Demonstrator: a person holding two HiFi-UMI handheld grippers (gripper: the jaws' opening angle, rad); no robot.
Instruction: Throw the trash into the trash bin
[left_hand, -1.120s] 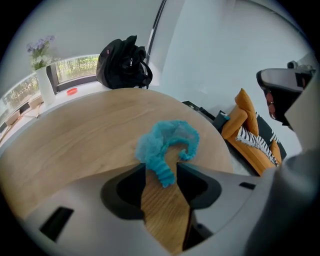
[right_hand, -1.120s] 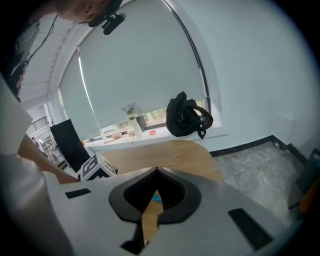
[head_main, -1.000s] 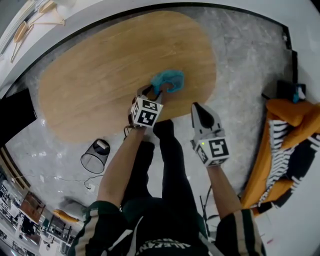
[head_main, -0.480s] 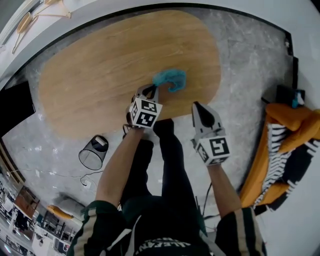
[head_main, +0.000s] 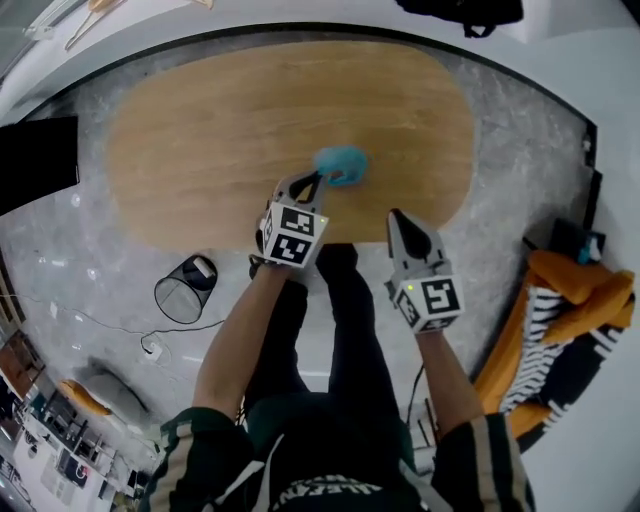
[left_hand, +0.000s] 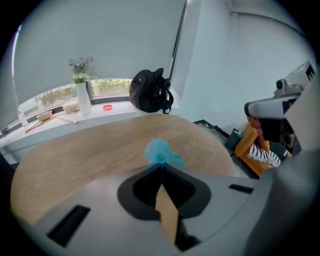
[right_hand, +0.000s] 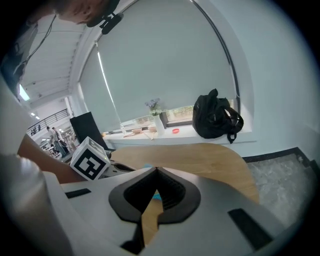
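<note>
The trash, a crumpled blue wad (head_main: 341, 163), hangs just above the oval wooden table (head_main: 200, 120), and my left gripper (head_main: 320, 181) is shut on its near edge. In the left gripper view the blue wad (left_hand: 159, 152) sticks out beyond the closed tips of the left gripper (left_hand: 161, 165). My right gripper (head_main: 397, 216) hovers by the table's near edge, shut with nothing held; the right gripper (right_hand: 156, 170) shows its tips meeting in its own view. The wire-mesh trash bin (head_main: 183, 295) stands on the floor to my left, below the table's edge.
An orange chair with a striped cloth (head_main: 570, 330) stands at the right. A black backpack (left_hand: 150, 91) and a vase of flowers (left_hand: 81, 92) sit on the windowsill beyond the table. A black panel (head_main: 35, 160) is at the left, and cables (head_main: 110, 325) lie near the bin.
The left jaws closed on the blue wad and lifted it off the table. Both grippers shifted along the table's near edge, and the bin now sits lower left of the left hand.
</note>
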